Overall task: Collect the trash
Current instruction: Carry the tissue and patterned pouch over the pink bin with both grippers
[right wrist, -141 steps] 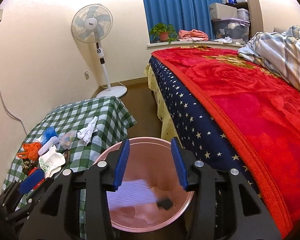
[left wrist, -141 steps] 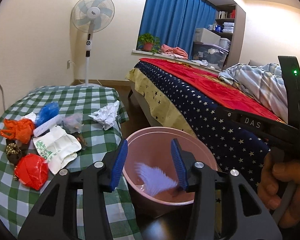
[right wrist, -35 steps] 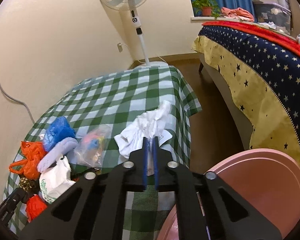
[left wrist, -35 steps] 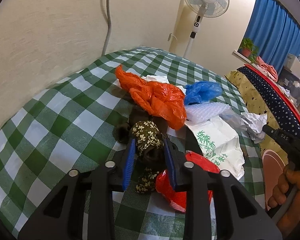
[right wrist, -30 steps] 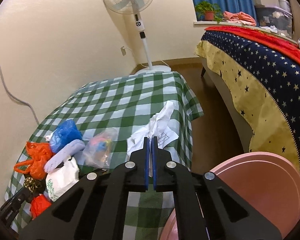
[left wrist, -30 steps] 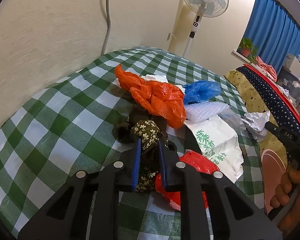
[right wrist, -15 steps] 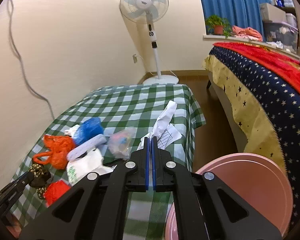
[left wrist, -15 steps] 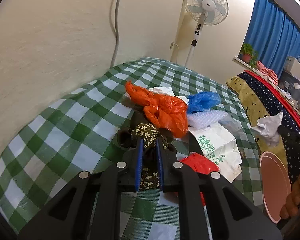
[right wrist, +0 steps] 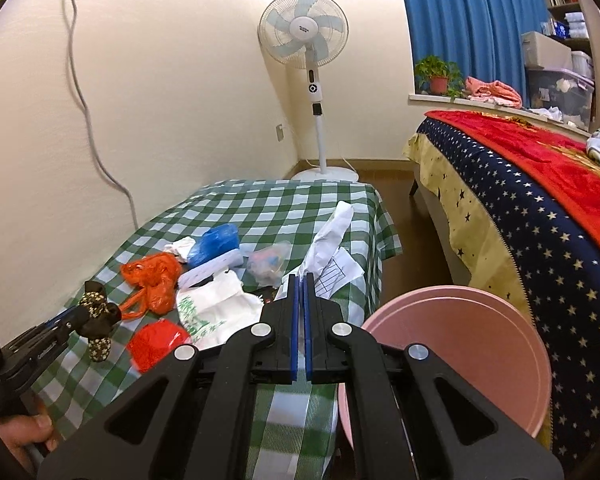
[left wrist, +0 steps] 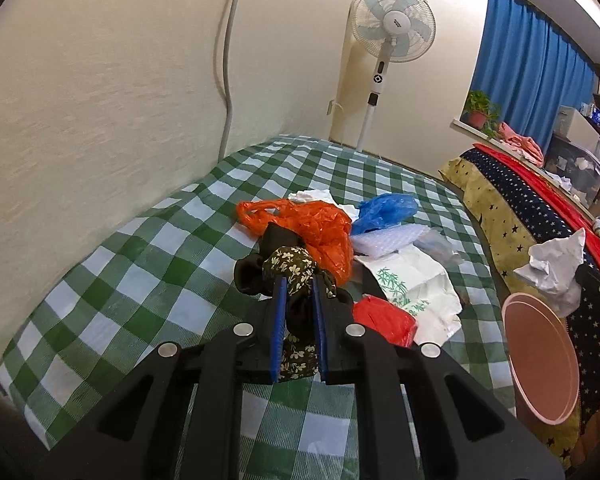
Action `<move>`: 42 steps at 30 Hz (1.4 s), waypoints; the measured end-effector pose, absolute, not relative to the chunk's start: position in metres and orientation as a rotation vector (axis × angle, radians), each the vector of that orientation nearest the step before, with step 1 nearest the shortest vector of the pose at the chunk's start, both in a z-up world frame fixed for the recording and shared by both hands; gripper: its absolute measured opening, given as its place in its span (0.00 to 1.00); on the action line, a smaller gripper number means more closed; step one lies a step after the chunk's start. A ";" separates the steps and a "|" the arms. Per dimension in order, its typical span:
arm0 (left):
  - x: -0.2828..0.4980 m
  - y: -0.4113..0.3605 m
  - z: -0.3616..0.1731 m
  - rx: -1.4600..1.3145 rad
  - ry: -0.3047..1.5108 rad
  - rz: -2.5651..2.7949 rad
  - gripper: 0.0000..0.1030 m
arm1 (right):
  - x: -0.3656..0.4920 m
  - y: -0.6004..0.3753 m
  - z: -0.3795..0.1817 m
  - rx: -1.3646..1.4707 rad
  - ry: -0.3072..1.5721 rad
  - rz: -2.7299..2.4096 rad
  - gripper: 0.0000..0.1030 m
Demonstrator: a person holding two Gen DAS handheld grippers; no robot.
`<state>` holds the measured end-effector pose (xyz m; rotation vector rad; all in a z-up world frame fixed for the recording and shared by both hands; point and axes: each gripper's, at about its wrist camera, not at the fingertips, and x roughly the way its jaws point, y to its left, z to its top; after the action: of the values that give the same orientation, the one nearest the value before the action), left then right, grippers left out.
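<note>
My left gripper (left wrist: 297, 292) is shut on a dark floral cloth scrap (left wrist: 290, 266) and holds it just above the green checked table (left wrist: 160, 260). In the right wrist view that scrap (right wrist: 96, 320) hangs from the left gripper (right wrist: 74, 320) at the lower left. My right gripper (right wrist: 302, 284) is shut on a crumpled white paper (right wrist: 328, 240), lifted off the table. The same paper (left wrist: 556, 268) shows at the right of the left wrist view, above the pink bin (left wrist: 540, 360). In the right wrist view the bin (right wrist: 460, 352) stands low right, beside the table.
On the table lie an orange bag (left wrist: 312, 224), a blue bag (left wrist: 384, 208), bubble wrap (left wrist: 388, 240), a white bamboo-print bag (left wrist: 412, 284), a red bag (left wrist: 384, 320) and a clear bag (right wrist: 268, 260). A fan (right wrist: 304, 44) stands behind, a bed (right wrist: 540, 208) at right.
The left gripper closed on the floral scrap and raised it off the table. The right gripper, shut on the paper, lifted it and drew back from the table beside the bin.
</note>
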<state>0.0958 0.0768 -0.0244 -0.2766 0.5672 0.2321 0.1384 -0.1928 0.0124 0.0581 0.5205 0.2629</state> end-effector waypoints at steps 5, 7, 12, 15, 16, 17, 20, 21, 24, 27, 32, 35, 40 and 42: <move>0.083 0.074 -0.017 -0.265 0.546 0.223 0.12 | 0.116 -0.195 0.018 0.048 0.509 0.261 0.02; 0.079 0.072 -0.014 -0.260 0.539 0.218 0.12 | 0.108 -0.196 0.020 0.045 0.505 0.258 0.02; 0.067 0.069 -0.006 -0.257 0.521 0.205 0.12 | 0.087 -0.199 0.029 0.035 0.489 0.247 0.02; 0.061 0.067 -0.001 -0.255 0.510 0.194 0.12 | 0.077 -0.201 0.035 0.031 0.477 0.241 0.02; 0.059 0.065 0.001 -0.253 0.507 0.189 0.12 | 0.072 -0.202 0.038 0.029 0.471 0.237 0.02; 0.058 0.064 0.002 -0.250 0.506 0.184 0.12 | 0.070 -0.203 0.040 0.029 0.469 0.234 0.02; 0.053 0.059 0.005 -0.243 0.502 0.167 0.12 | 0.060 -0.207 0.045 0.030 0.458 0.225 0.02; 0.052 0.058 0.005 -0.243 0.501 0.164 0.12 | 0.057 -0.208 0.046 0.031 0.456 0.222 0.02; 0.049 0.054 0.007 -0.240 0.499 0.150 0.12 | 0.048 -0.213 0.050 0.039 0.449 0.211 0.02; 0.044 0.048 0.009 -0.229 0.494 0.134 0.12 | 0.041 -0.217 0.053 0.048 0.444 0.196 0.02; 0.041 0.044 0.010 -0.219 0.486 0.118 0.12 | 0.031 -0.223 0.053 0.052 0.436 0.172 0.02; 0.040 0.042 0.011 -0.217 0.484 0.108 0.12 | 0.029 -0.226 0.051 0.051 0.435 0.156 0.02; 0.042 0.037 0.011 -0.208 0.484 0.097 0.12 | 0.027 -0.230 0.051 0.051 0.425 0.131 0.02; 0.044 0.037 0.010 -0.207 0.485 0.092 0.12 | 0.027 -0.232 0.050 0.051 0.426 0.121 0.02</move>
<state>0.0438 0.0366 0.0101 -0.2068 0.4852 0.0920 0.0274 -0.2319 0.0496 0.0509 0.4259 0.1208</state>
